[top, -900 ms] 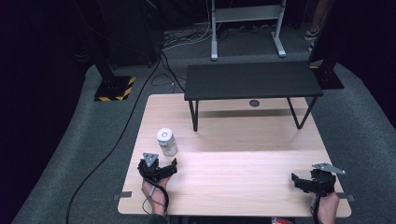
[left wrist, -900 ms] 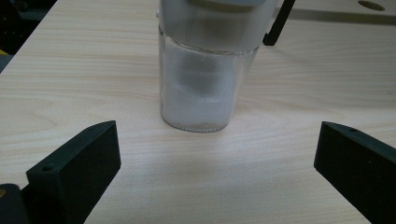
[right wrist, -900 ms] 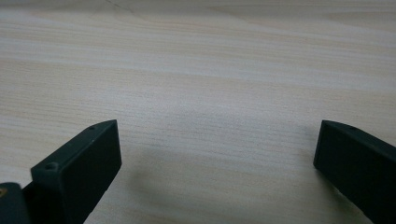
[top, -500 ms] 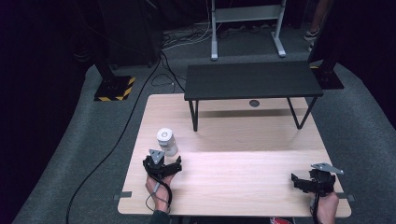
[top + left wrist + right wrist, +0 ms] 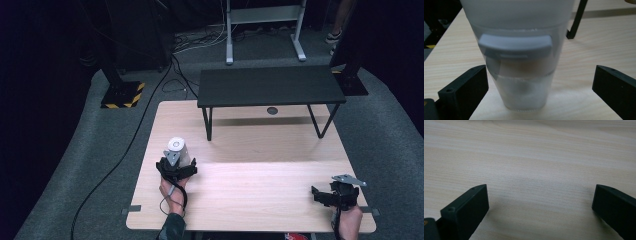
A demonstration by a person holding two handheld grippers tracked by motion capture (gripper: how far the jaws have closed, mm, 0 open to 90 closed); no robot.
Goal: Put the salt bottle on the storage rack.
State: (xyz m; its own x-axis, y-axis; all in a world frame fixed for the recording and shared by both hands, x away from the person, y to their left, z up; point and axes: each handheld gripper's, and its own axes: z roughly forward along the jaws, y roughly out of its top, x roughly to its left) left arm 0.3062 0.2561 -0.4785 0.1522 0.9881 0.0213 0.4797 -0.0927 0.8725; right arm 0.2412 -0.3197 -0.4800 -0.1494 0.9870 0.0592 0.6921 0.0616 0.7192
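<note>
We work at the wooden worktop (image 5: pixel 260 180), where a black shelf (image 5: pixel 270 85) stands at the far side. Our left claw (image 5: pixel 176 167) is spread wide around the frosted container (image 5: pixel 517 57), which stands upright near the left edge, its pads not pressing yet. The right claw (image 5: pixel 336 196) rests spread and empty. Gripping and lifting are left to do.

Lab or studio: dark curtains, floor cables (image 5: pixel 150 107), taped stand base (image 5: pixel 122 94).
</note>
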